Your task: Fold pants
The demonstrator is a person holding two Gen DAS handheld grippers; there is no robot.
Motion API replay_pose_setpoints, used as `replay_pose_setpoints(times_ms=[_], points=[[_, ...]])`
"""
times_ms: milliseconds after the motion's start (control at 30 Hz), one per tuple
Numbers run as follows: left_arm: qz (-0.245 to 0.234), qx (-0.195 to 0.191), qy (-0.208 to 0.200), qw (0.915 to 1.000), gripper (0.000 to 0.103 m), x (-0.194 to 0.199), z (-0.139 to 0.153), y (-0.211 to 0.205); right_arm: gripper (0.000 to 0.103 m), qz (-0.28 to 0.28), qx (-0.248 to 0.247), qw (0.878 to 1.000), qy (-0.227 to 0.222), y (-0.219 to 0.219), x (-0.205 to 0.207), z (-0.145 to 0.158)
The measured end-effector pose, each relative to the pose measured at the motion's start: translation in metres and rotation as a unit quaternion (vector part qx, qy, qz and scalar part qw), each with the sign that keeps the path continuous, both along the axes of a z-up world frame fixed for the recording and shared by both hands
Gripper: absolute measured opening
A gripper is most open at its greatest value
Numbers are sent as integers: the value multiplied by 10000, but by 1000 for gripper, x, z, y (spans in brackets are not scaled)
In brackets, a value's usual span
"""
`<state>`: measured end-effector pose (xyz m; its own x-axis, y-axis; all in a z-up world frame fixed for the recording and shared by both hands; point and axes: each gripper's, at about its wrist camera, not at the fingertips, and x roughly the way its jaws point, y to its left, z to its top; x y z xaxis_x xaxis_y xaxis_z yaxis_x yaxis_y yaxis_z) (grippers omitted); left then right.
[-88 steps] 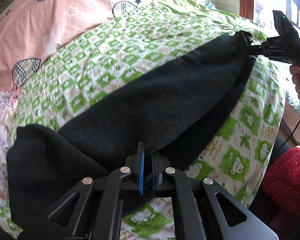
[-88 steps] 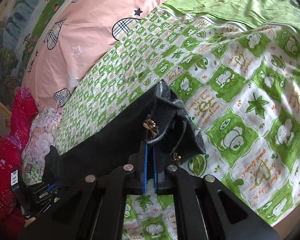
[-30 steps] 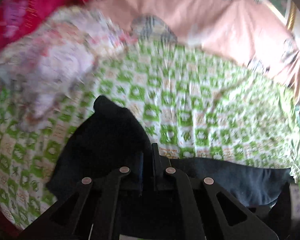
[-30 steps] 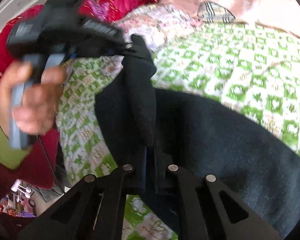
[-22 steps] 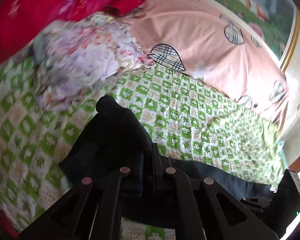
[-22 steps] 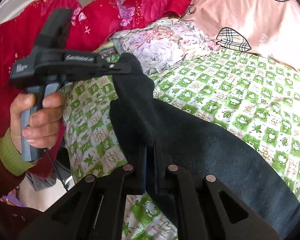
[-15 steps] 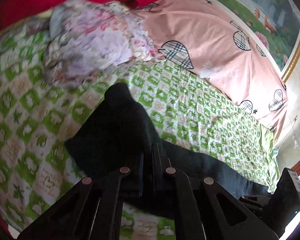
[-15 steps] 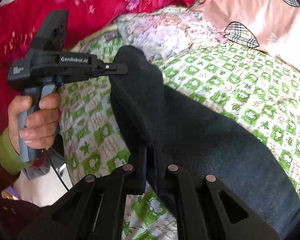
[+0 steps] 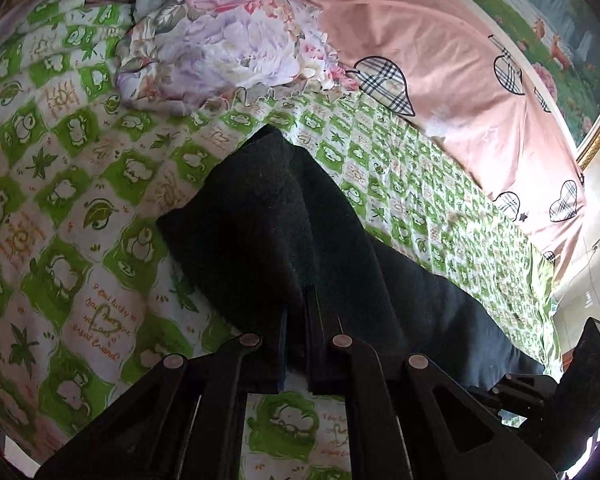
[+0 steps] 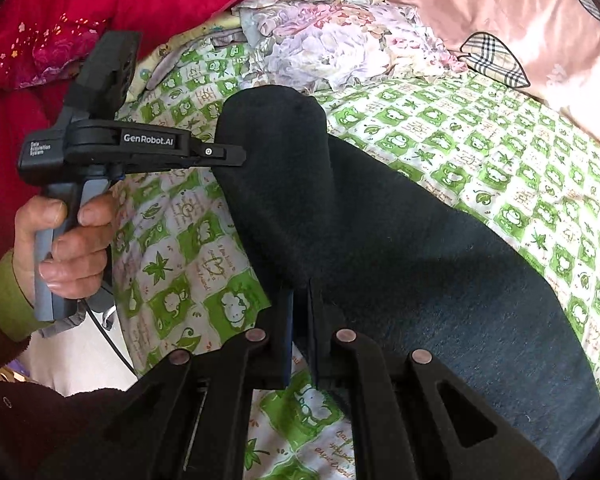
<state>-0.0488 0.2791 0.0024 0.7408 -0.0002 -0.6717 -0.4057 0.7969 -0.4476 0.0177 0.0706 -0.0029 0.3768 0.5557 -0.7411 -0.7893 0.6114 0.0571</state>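
Dark pants (image 9: 300, 220) pinched in both grippers, draped on bedsheet (image 9: 60, 200)

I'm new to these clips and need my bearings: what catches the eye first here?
The dark pants dominate, lying across the green-and-white checked sheet, one end bunched and raised. Both tongs are shut on the fabric: the left tongs at the raised end, the right tongs at the near edge. Behind lie a floral pillow and pink quilt.

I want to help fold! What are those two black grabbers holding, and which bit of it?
Both pinch the black pants: the left gripper and the right gripper each grip an edge.
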Motion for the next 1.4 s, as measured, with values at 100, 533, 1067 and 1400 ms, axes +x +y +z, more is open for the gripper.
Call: replay_pose_setpoints(times_ms=[100, 533, 1067, 1400], points=[[-3, 12, 16, 10000, 6, -2, -2, 1, 7, 0, -14, 10000, 14, 1, -1, -2], [594, -219, 246, 9977, 63, -23, 4, 22, 22, -168, 451, 9982, 345, -20, 7, 14], [483, -525, 472, 9963, 69, 10, -13, 48, 43, -1422, 1136, 9787, 953, -86, 115, 46], [262, -526, 416, 9974, 63, 26, -21, 59, 43, -727, 301, 9717, 2226, -39, 191, -15]])
